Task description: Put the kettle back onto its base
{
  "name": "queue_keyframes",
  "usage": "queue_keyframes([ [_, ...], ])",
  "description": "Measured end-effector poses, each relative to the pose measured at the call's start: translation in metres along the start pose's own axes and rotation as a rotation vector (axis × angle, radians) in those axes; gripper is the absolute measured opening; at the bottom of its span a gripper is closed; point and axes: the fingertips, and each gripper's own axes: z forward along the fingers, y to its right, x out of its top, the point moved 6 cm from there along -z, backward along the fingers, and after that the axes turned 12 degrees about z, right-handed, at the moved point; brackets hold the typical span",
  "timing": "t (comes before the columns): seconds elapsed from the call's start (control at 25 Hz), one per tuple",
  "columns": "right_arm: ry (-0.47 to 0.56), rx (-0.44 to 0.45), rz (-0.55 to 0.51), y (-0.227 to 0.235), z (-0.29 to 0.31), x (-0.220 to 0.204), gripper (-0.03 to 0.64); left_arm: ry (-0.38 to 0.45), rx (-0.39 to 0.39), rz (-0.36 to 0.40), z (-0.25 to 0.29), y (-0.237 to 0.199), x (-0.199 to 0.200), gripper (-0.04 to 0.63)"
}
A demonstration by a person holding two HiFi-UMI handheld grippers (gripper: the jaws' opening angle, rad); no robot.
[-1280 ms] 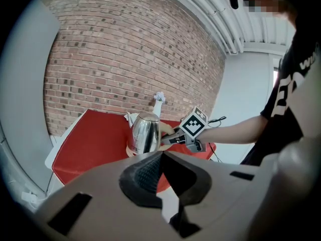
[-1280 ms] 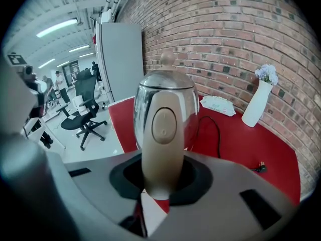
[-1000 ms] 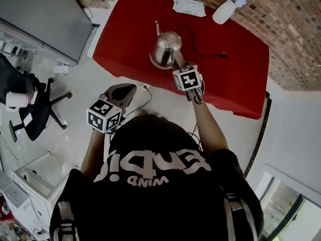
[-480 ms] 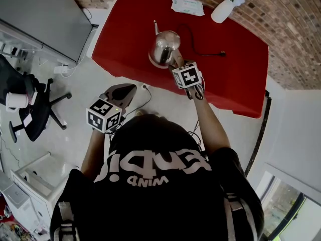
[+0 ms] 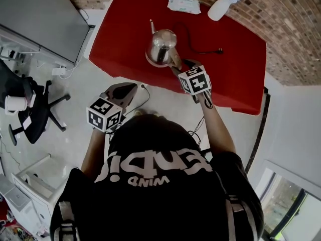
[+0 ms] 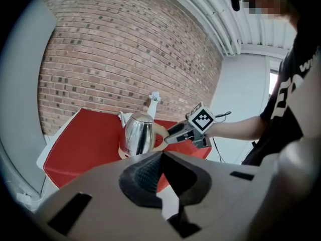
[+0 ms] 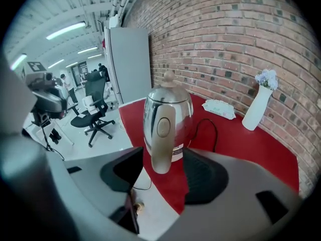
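Now the steel kettle stands upright on its base, near the front edge of a red table. The right gripper has just been opening its jaws, which stand wide apart with the kettle's handle in the gap, neither pad pressing it. The left gripper, jaws closed together and empty, is held off the table's near side.

In the right gripper view, the 2 just-opened jaws of the right gripper cover the underside of the kettle, so I can't tell how it sits. Print on the wipes pack is too small to read.
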Motion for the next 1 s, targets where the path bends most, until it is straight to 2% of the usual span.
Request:
queue_keyframes([
  [0.2,0.067,0.021,-0.032,-0.014,-0.034,0.002,0.238,-0.001,-0.020,0.006,0.005,0.004,0.002,0.009],
  [0.4,0.189,0.075,-0.022,-0.034,-0.076,0.008,0.233,0.005,-0.044,0.015,0.012,0.010,0.007,0.009],
  [0.56,0.279,0.091,-0.020,-0.047,-0.111,0.009,0.148,0.012,-0.067,0.025,0.017,0.016,0.014,0.009],
  [0.84,0.385,0.116,0.029,-0.050,-0.149,-0.004,0.046,0.062,-0.101,0.031,0.023,0.033,0.034,0.009],
  [1.0,0.427,0.207,0.036,-0.053,-0.164,-0.019,0.023,0.087,-0.101,0.029,0.025,0.047,0.042,0.009],
])
